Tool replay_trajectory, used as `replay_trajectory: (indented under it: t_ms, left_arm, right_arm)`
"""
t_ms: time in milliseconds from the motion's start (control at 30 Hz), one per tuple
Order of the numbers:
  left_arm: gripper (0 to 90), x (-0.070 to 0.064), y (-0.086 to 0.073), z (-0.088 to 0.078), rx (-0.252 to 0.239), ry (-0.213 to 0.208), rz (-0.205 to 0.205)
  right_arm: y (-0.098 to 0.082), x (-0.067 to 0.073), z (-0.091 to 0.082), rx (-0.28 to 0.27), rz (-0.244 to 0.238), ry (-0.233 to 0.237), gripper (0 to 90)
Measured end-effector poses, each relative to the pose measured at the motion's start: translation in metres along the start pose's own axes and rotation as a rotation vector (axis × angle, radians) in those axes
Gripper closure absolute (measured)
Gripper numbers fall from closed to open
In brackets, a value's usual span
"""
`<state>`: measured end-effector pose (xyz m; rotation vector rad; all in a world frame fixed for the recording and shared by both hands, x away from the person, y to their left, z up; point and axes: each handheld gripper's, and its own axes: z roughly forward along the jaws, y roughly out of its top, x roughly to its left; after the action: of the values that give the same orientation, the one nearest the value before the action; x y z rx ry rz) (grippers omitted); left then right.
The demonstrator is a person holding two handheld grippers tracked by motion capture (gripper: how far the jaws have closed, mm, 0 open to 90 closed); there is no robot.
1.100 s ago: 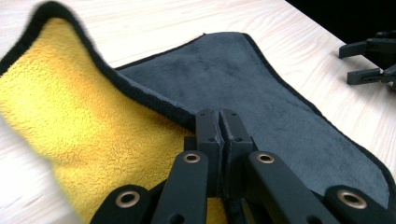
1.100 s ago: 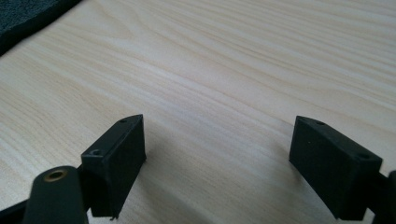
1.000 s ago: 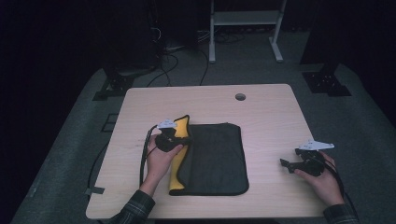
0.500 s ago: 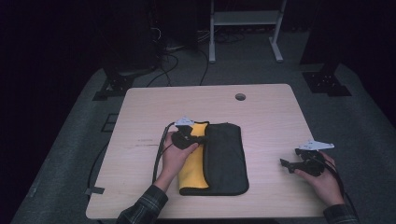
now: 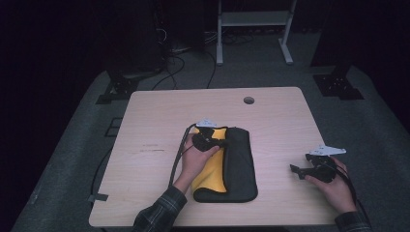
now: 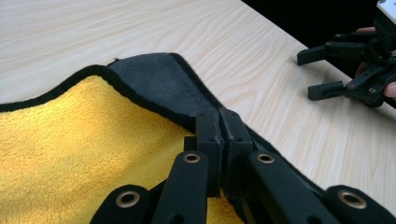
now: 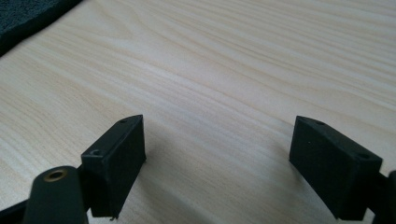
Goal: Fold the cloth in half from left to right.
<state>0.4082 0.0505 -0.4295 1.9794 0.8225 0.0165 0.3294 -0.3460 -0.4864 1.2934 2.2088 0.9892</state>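
A cloth, black on one face and yellow [image 5: 212, 169] on the other, lies at the middle of the wooden table [image 5: 159, 121]. Its left part is folded over to the right, so the yellow face shows on top of the black half [image 5: 240, 164]. My left gripper [image 5: 225, 143] is shut on the cloth's black-trimmed edge [image 6: 154, 79], the jaws pinched together over it [image 6: 219, 122]. My right gripper [image 5: 296, 169] rests near the table's right edge, open, with bare wood between its fingers [image 7: 217, 158]. It also appears far off in the left gripper view [image 6: 327, 70].
A round cable hole [image 5: 249, 100] sits near the table's far edge. The left gripper's cable [image 5: 176, 159] trails off the near left side. Behind the table stand a white frame [image 5: 254, 29] and black stand feet [image 5: 338, 84] on the grey floor.
My left gripper has moved right with the cloth's edge, folding it over. More yellow face now covers the black half. The right gripper has stayed put.
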Motion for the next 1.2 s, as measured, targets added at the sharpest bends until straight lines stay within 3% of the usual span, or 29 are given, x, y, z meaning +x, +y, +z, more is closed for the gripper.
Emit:
replay_trajectory:
  t_ms: [567, 867, 933, 1033, 1200]
  left_arm:
    - [87.7, -0.012, 0.013, 0.042, -0.004, -0.062, -0.019]
    - [87.2, -0.017, 0.014, 0.062, 0.034, -0.074, -0.018]
    - [85.7, -0.016, 0.013, 0.062, 0.032, -0.078, -0.018]
    - [76.4, -0.016, 0.016, 0.053, 0.018, -0.07, -0.008]
    - [63.2, -0.017, 0.019, 0.027, 0.016, -0.026, 0.029]
  right_arm:
    - [0.0, 0.0, 0.0, 0.0, 0.0, 0.0, 17.4]
    - [0.0, 0.0, 0.0, -0.001, -0.001, 0.001, 17.4]
    - [0.0, 0.0, 0.0, 0.0, -0.002, 0.001, 17.4]
    - [0.0, 0.0, 0.0, 0.0, -0.003, 0.001, 17.4]
    - [0.0, 0.0, 0.0, -0.001, -0.002, 0.001, 17.4]
